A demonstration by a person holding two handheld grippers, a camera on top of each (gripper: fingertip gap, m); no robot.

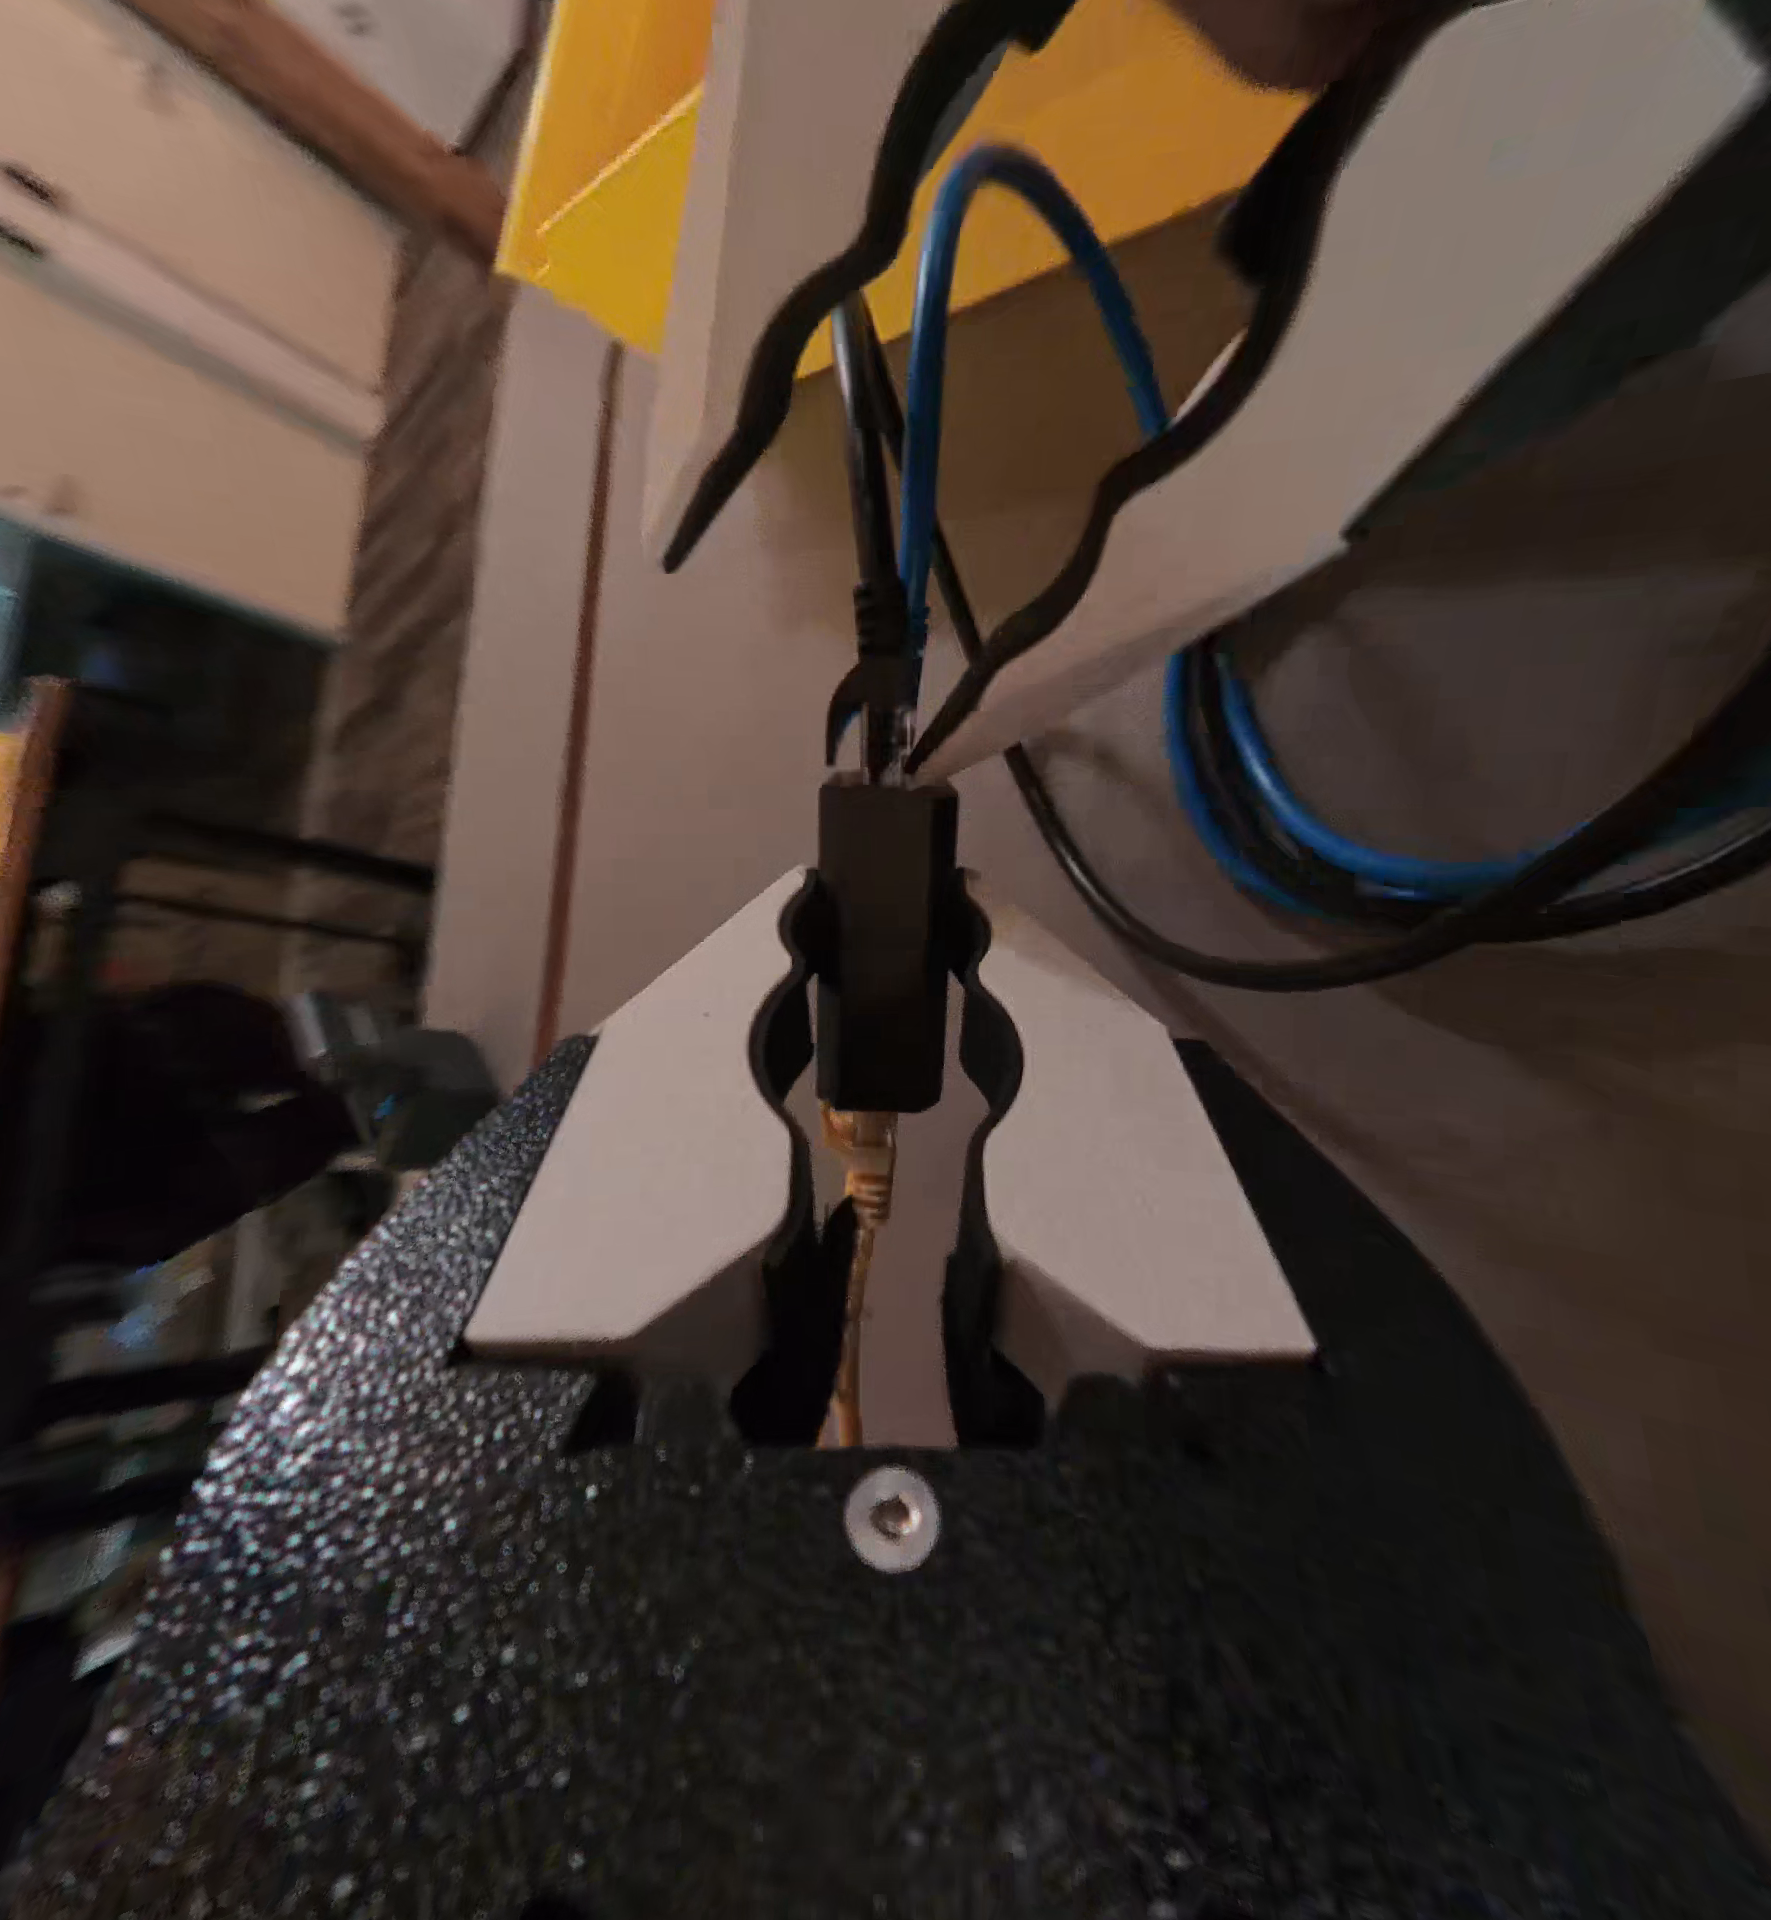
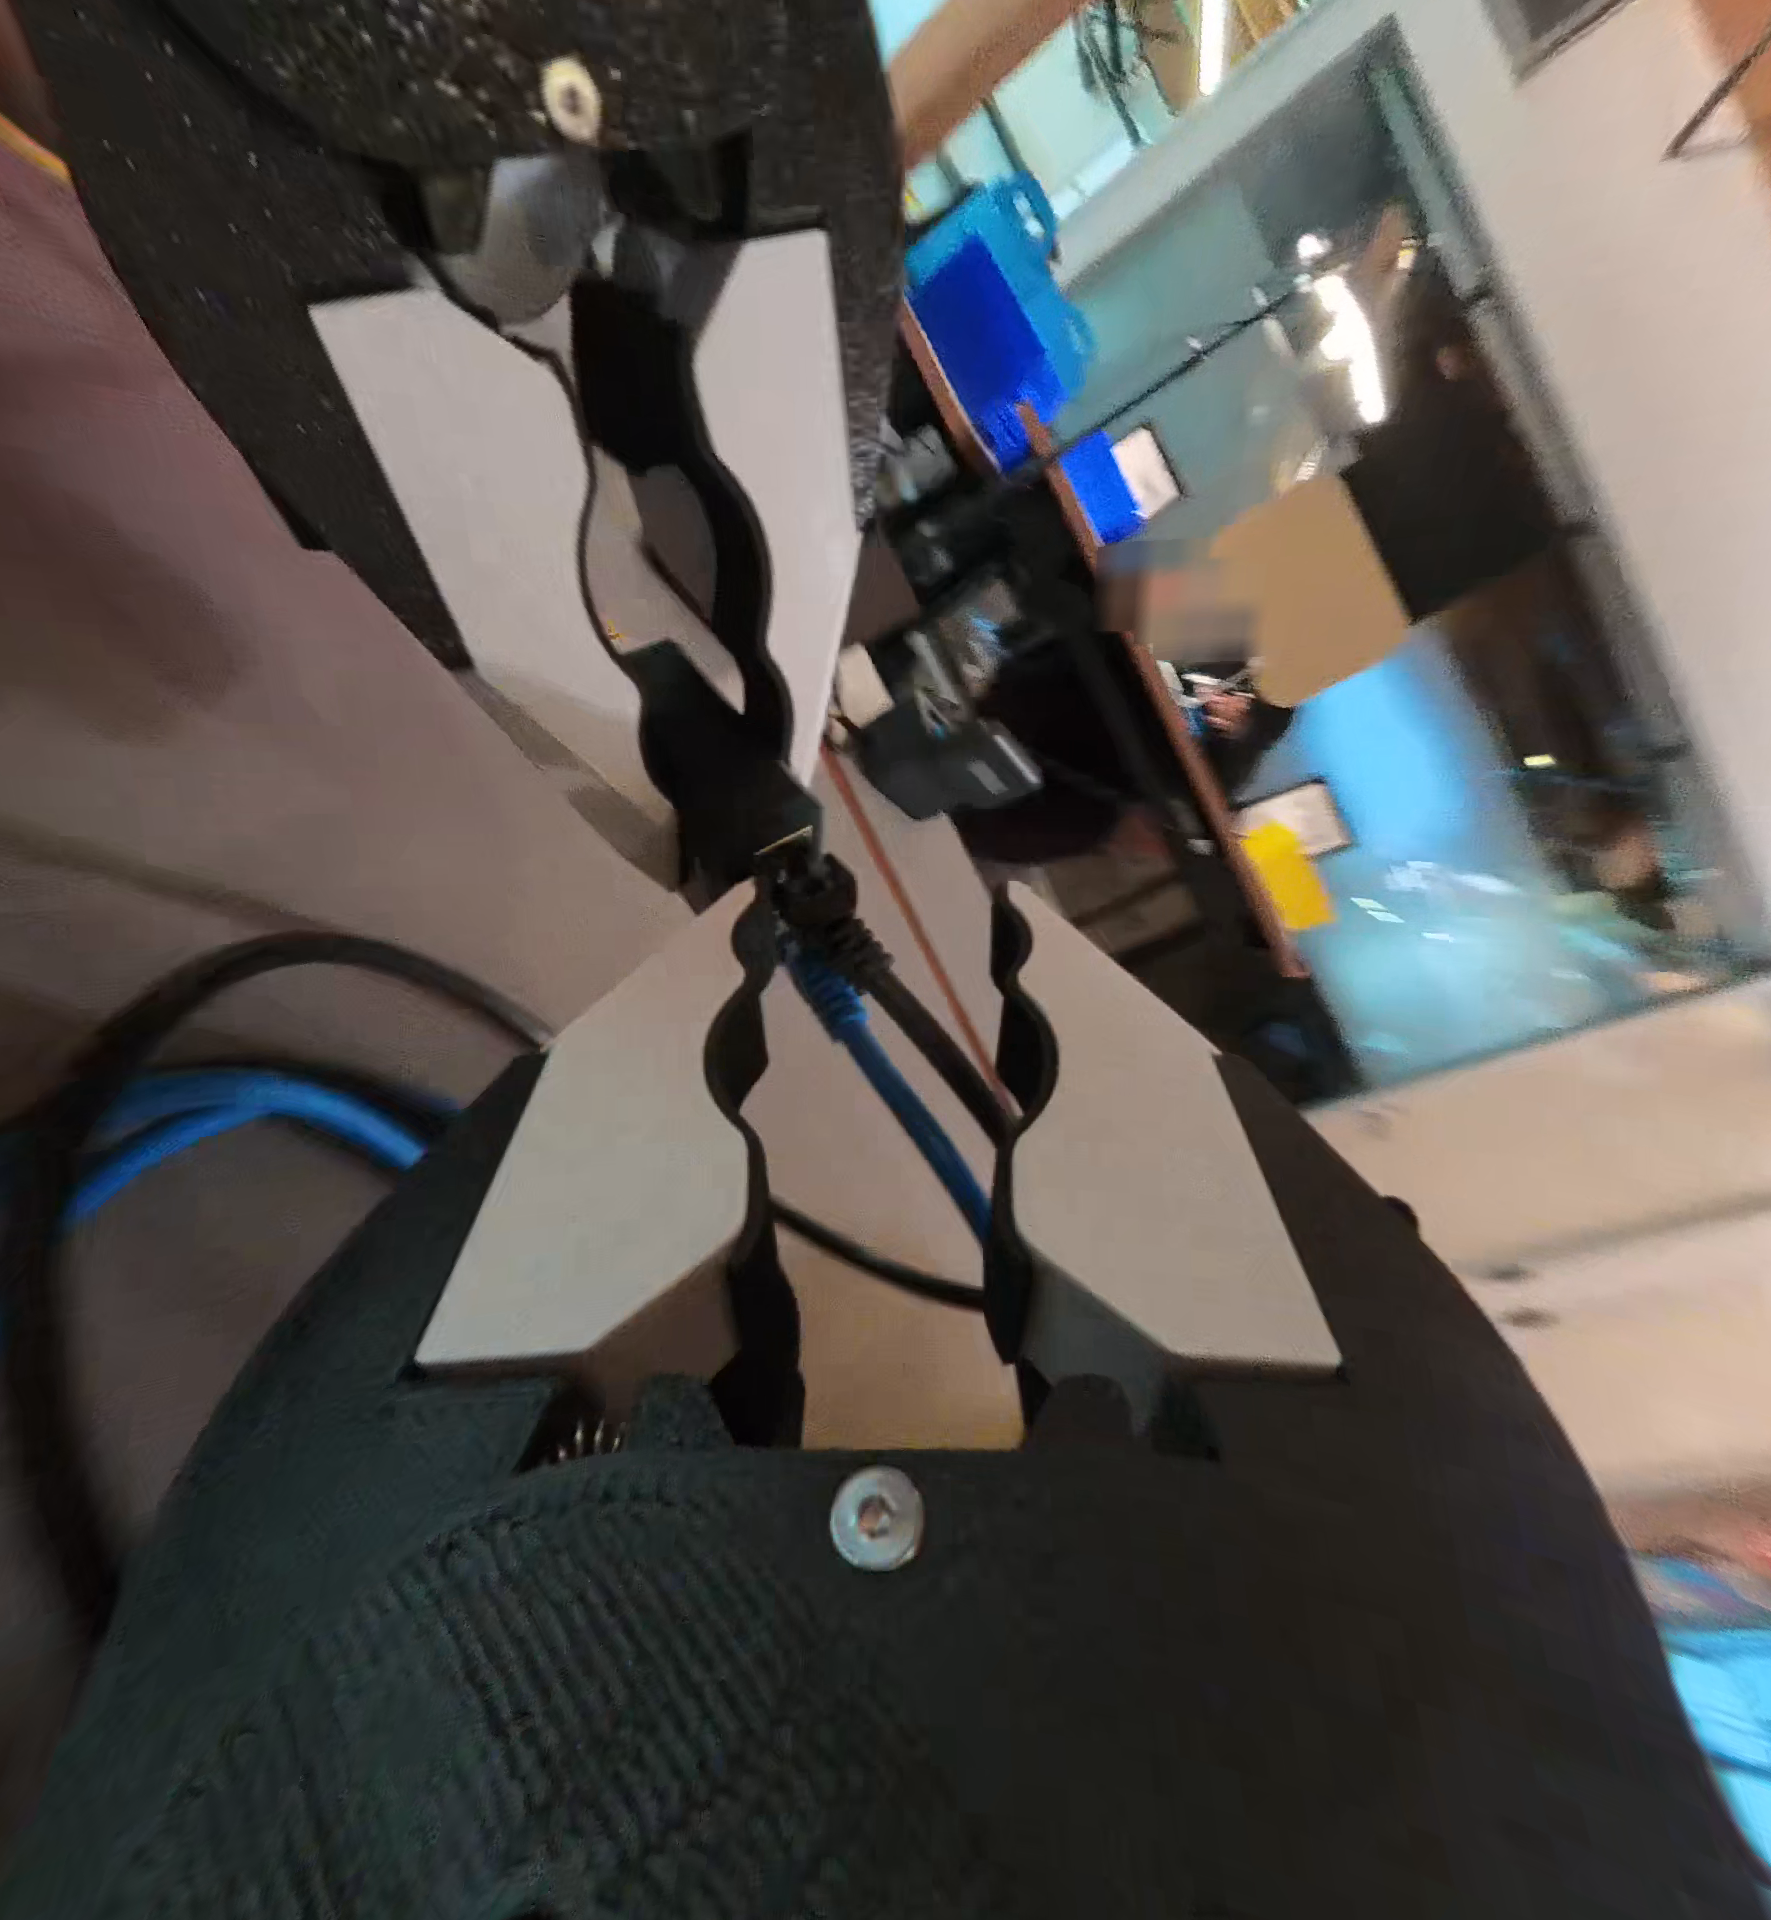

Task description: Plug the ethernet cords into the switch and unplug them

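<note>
My left gripper is shut on the small black switch and holds it off the pale surface. An orange cord enters the switch's near end. A black cord and a blue cord are plugged into its far end. My right gripper is open, and both plugs and cords run between its fingers: the black cord and the blue cord. In the right wrist view the left gripper comes in from above, holding the switch. In the left wrist view the right gripper comes in from above.
Coiled blue and black cable lies on the pale surface to the right, and it also shows in the right wrist view. A yellow bin stands behind. Shelves with blue bins stand farther off.
</note>
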